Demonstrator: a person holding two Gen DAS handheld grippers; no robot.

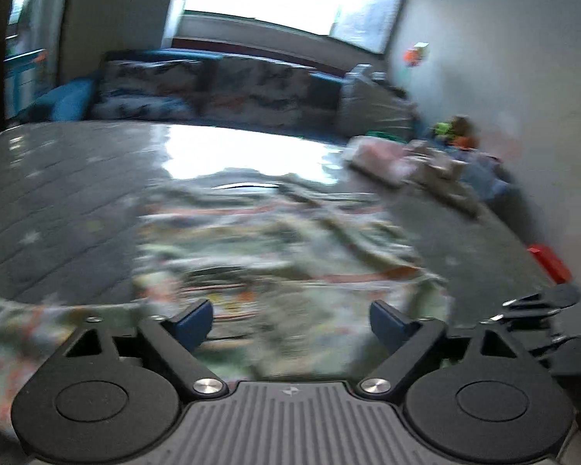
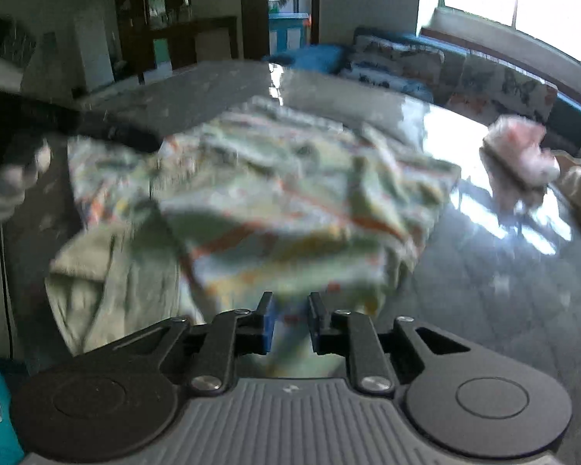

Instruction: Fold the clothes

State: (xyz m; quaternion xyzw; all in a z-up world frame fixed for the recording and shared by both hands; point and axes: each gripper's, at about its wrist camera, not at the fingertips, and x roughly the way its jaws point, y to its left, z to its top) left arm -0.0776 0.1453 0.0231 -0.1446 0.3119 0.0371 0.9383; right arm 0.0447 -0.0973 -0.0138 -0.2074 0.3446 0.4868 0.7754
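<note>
A pale green patterned garment (image 2: 251, 193) with orange and yellow marks lies rumpled on the glossy dark table (image 2: 503, 290). My right gripper (image 2: 290, 325) is shut on its near edge, cloth pinched between the blue pads. In the left wrist view the same garment (image 1: 275, 240) spreads in front of my left gripper (image 1: 290, 319), whose jaws stand wide apart just above the cloth with nothing between them. Both views are motion-blurred. The left gripper also shows as a dark shape at the right wrist view's left edge (image 2: 15, 143).
A pink folded garment (image 2: 519, 147) lies at the table's far right, with more clothes beside it (image 1: 437, 166). A red object (image 1: 550, 263) sits near the table's right edge. A patterned sofa (image 1: 251, 89) stands behind the table under a bright window.
</note>
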